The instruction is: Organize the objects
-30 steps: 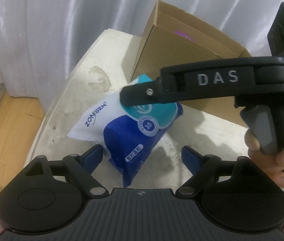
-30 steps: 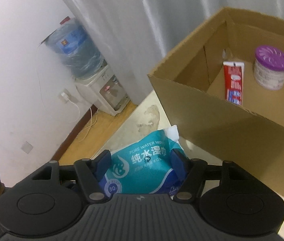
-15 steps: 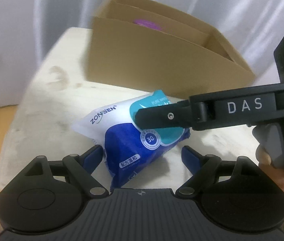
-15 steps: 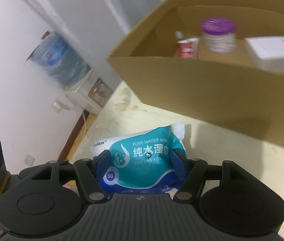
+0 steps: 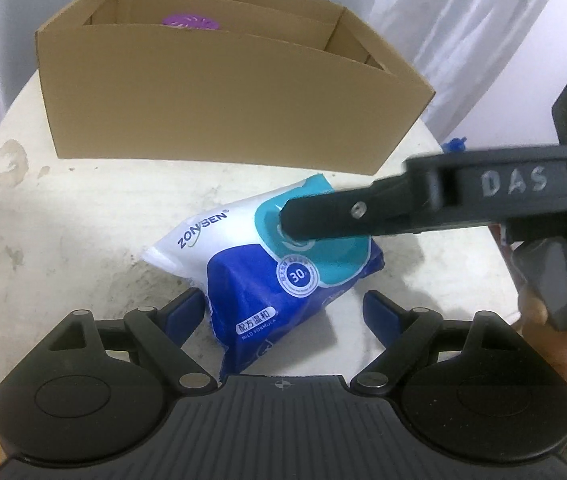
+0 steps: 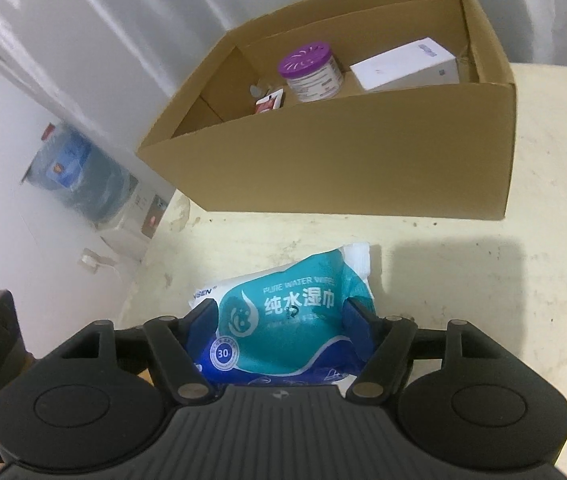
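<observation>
A blue, teal and white pack of wet wipes [image 5: 267, 264] is lifted above the cream round table [image 5: 83, 208]. My right gripper [image 6: 283, 312] is shut on the pack [image 6: 283, 320], its fingers pressing both sides; it also shows in the left wrist view [image 5: 307, 224]. My left gripper [image 5: 283, 312] is open, its blue pads either side of the pack's lower end, apart from it. An open cardboard box [image 5: 211, 92] stands behind the pack, also seen in the right wrist view [image 6: 363, 160].
Inside the box are a purple-lidded jar [image 6: 311, 72], a white carton [image 6: 403, 64] and a red tube [image 6: 269, 102]. A water dispenser [image 6: 87, 188] stands on the floor to the left. White curtains hang behind the table.
Both views have swung so the box now faces me squarely. My right gripper keeps its hold on the wipes pack and has carried it to the right, nearer the box front.
</observation>
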A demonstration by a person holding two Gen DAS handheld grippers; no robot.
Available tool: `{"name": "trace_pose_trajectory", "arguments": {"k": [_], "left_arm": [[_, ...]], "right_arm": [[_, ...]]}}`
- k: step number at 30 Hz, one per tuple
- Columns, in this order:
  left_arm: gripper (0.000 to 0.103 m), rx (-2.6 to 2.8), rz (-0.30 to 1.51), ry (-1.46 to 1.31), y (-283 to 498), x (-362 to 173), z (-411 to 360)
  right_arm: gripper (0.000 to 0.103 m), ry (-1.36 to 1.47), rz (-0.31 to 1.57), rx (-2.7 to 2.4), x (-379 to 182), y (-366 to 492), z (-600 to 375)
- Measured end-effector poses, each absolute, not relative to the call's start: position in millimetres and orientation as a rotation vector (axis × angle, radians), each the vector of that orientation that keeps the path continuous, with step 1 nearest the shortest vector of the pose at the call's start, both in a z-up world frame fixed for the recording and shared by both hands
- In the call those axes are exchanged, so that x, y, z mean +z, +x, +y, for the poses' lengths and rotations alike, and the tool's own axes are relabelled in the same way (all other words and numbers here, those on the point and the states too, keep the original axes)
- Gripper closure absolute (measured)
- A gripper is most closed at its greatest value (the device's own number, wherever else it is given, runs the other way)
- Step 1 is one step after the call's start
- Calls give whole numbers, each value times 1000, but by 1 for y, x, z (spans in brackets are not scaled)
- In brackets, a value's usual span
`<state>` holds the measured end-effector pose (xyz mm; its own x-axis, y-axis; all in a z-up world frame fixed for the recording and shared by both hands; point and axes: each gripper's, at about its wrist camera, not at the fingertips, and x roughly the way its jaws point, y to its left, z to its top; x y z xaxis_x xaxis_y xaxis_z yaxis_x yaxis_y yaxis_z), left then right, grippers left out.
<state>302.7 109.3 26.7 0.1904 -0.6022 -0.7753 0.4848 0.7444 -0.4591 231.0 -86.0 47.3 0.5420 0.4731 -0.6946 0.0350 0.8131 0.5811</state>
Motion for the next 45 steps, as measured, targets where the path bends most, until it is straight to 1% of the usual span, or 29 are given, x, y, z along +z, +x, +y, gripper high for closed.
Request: {"name": "trace_pose_trajectory", "arguments": {"k": [2, 4, 9, 14, 20, 22, 24, 26, 30, 34, 41, 45], "left_arm": [[16, -764, 1148, -126, 304, 26, 109], [16, -757, 1144, -120, 303, 29, 110], [9, -746, 1145, -78, 302, 27, 108], [7, -749, 1157, -21, 307, 16, 97], [9, -752, 1146, 52, 314, 15, 75], [13, -732, 1138, 60, 314, 16, 70], [14, -721, 1136, 69, 313, 16, 65], [15, -713, 1131, 81, 311, 17, 61], [17, -721, 1145, 65, 309, 20, 56], [17, -742, 1139, 85, 304, 22, 47], [17, -755, 1127, 123, 299, 21, 35], [16, -757, 1127, 130, 298, 20, 45]], "right_arm": [[26, 610, 961, 272, 47, 232, -91], [26, 624, 953, 248, 46, 233, -98], [24, 674, 946, 221, 36, 234, -112], [21, 714, 957, 236, 21, 240, -116], [21, 700, 982, 292, 12, 245, -100], [21, 683, 979, 301, 14, 242, -95], [23, 672, 972, 297, 15, 239, -93], [28, 688, 969, 297, 18, 237, -94], [30, 680, 965, 279, 22, 230, -98], [30, 660, 959, 255, 23, 220, -100], [30, 711, 961, 245, 17, 214, -113], [30, 719, 964, 254, 14, 214, -115]]}}
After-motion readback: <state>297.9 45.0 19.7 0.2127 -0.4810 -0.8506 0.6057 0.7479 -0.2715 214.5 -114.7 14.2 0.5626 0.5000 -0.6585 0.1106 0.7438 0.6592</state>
